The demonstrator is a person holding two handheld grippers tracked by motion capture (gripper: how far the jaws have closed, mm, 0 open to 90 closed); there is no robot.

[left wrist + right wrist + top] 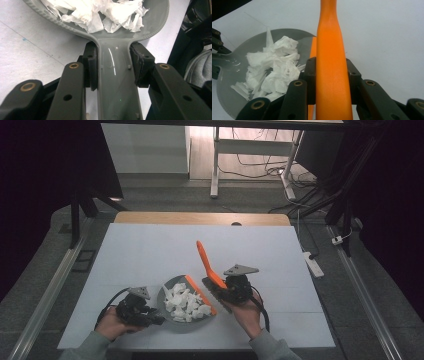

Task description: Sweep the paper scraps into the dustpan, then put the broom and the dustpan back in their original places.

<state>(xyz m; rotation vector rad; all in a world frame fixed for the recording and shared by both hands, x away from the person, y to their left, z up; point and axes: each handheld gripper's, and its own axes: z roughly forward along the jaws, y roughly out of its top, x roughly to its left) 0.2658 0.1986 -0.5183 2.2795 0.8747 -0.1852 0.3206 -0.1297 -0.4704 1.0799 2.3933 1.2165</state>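
White tabletop [150, 255] fills the foreground, with dark floor and cables beyond. On it sits a grey plastic dustpan [170, 295] with an orange lip, heaped with torn white tissue scraps [186, 304]. The left gripper [150, 316] has its jaws clamped on the dustpan's grey handle [116, 75]. The right gripper [220, 292] is closed around the handle of an orange hand brush [206, 264], at the pan's lip. Tilting the pan forward, or a careless brush flick, would likely spill the light scraps back out.
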